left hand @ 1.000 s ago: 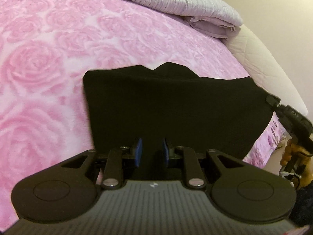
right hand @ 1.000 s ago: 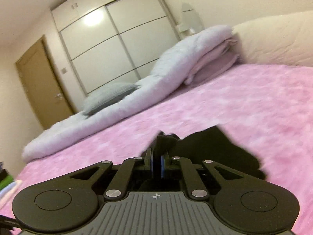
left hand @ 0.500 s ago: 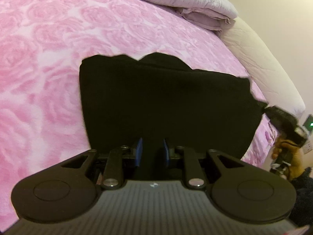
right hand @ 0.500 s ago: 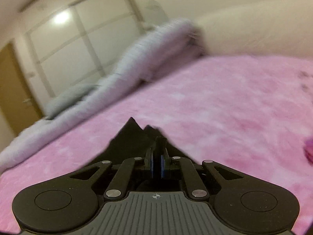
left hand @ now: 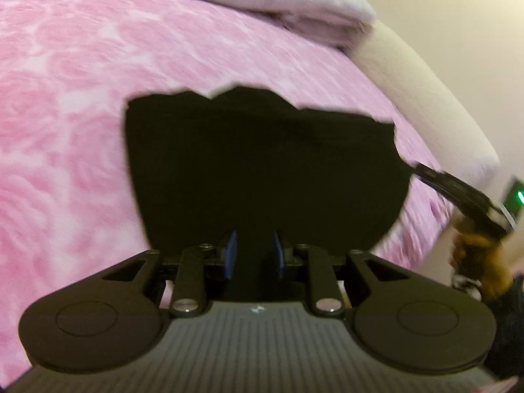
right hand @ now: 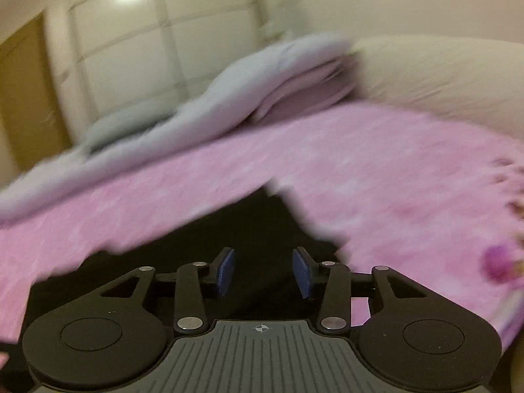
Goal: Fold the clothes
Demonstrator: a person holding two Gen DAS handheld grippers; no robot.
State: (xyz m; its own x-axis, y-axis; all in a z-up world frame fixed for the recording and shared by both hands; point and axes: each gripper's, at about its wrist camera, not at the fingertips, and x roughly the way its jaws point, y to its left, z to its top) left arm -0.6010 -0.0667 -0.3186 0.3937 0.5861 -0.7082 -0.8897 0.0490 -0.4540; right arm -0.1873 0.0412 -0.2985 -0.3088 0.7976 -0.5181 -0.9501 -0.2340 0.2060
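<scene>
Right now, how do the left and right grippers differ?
The left gripper has its jaws narrow, pinching the near edge of the black garment; the right gripper has its jaws wide, holding nothing. The left looks down on the garment, spread on the pink blanket; the right looks low across it. Both have blue pads and sit at the same garment.

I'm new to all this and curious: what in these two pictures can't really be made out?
- Black garment: left wrist view, uniformly dark, so folds and type are unreadable.
- Its near edge: hidden behind the left gripper.
- Grey folded duvet and wardrobe: right wrist view, motion-blurred.
</scene>
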